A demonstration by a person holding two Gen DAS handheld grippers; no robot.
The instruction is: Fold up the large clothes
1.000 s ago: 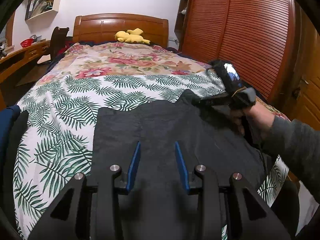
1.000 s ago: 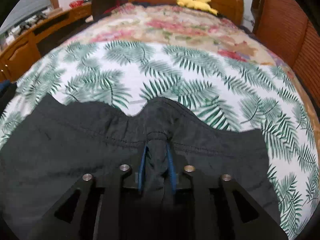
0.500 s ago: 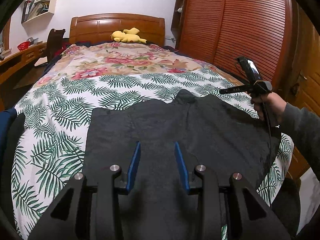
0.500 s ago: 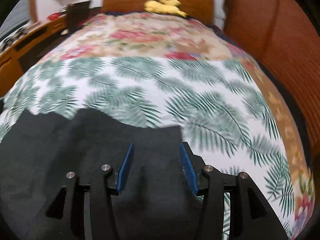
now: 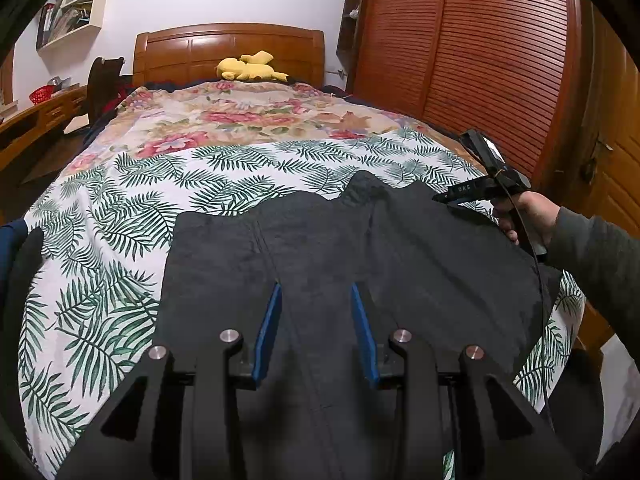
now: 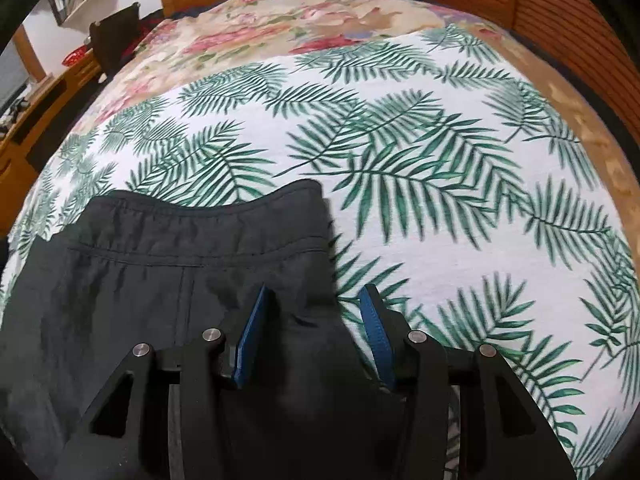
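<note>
A large black garment [image 5: 360, 256] lies spread flat on the palm-leaf bedspread [image 5: 120, 208]; its seamed hem and right corner show in the right wrist view [image 6: 192, 248]. My left gripper [image 5: 316, 292] is open and empty, low over the garment's near middle. My right gripper [image 6: 314, 296] is open, its jaws straddling the garment's right edge near the corner, with cloth between the blue pads [image 6: 252, 328] but not pinched. From the left wrist view the right gripper [image 5: 480, 188] sits at the garment's far right corner, held by a hand.
A wooden headboard [image 5: 228, 52] with a yellow plush toy [image 5: 248, 70] stands at the far end. Slatted wooden wardrobe doors [image 5: 480, 60] run along the right. A desk and a chair [image 5: 102, 84] stand at the left. A dark blue cloth [image 5: 10, 240] lies at the bed's left edge.
My right gripper let go of the garment's far hem, opened, and moved right to the garment's right corner. The left gripper stayed open over the cloth.
</note>
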